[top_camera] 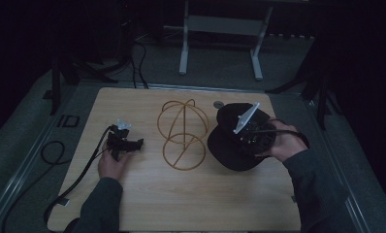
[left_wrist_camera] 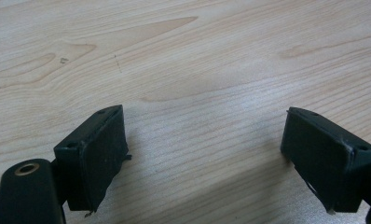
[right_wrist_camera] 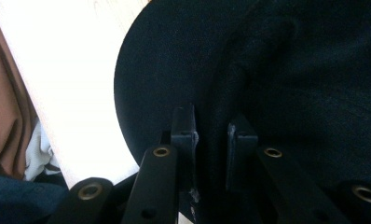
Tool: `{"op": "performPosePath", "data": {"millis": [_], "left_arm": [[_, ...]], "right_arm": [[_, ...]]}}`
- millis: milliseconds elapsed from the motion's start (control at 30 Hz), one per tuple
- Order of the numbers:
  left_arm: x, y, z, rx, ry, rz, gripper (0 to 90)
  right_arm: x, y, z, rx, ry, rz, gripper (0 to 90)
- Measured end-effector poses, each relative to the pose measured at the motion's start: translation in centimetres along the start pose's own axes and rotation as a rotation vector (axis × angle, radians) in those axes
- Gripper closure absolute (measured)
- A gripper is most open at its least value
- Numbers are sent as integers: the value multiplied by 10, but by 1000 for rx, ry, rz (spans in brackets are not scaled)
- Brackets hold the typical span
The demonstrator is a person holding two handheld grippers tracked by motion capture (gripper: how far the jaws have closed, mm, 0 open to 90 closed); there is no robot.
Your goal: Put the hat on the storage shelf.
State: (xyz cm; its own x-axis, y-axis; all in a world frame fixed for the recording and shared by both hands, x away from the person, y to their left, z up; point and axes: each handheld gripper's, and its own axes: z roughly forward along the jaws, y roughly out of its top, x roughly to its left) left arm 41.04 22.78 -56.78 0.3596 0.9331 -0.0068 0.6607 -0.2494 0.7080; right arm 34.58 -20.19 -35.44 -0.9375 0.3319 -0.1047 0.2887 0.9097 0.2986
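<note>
Right hand-held gripper (right_wrist_camera: 210,140) pinched on, seemingly, the black cap's (right_wrist_camera: 286,65) fabric fold; left hand-held gripper (left_wrist_camera: 207,154) spread.

Hand-held gripper (left_wrist_camera: 207,154) jaws spread above wooden table (left_wrist_camera: 197,60).

Looks like a lab / recording rig setup, not a home.

Dim room, grey carpeted floor (top_camera: 220,68). Small light-wood table (top_camera: 181,194) sits on a dark platform with metal rails (top_camera: 31,160) along the edges. Black cables (top_camera: 50,150) trail over the floor, and dark stand legs (top_camera: 55,82) flank the table. White steel desk frame (top_camera: 220,29) behind it. Bare test-bench layout, no household furnishing.
</note>
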Motion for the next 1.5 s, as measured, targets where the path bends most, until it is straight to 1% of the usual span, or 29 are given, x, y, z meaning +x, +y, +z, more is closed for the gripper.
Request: {"op": "performPosePath", "data": {"millis": [433,667,767,867,1033,1167,1300,1500], "left_arm": [[0,0,0,-2,0,-2,137],[0,0,0,-1,1,0,137],[0,0,0,-1,1,-1,137],[0,0,0,-1,1,1,137],[0,0,0,-1,0,0,137],[0,0,0,-2,0,0,137],[0,0,0,-2,1,0,137],[0,0,0,-2,0,-1,137]], "right_arm": [[0,2,-17,-13,-12,-37,777],[2,4,-23,-31,5,-67,776],[2,5,-26,-30,11,-69,776],[3,5,-29,-30,17,-81,776],[4,5,-36,-42,16,-95,773],[4,5,-40,-44,14,-109,773],[5,6,-43,-30,23,-127,770],[7,9,-47,-28,26,-144,765]]}}
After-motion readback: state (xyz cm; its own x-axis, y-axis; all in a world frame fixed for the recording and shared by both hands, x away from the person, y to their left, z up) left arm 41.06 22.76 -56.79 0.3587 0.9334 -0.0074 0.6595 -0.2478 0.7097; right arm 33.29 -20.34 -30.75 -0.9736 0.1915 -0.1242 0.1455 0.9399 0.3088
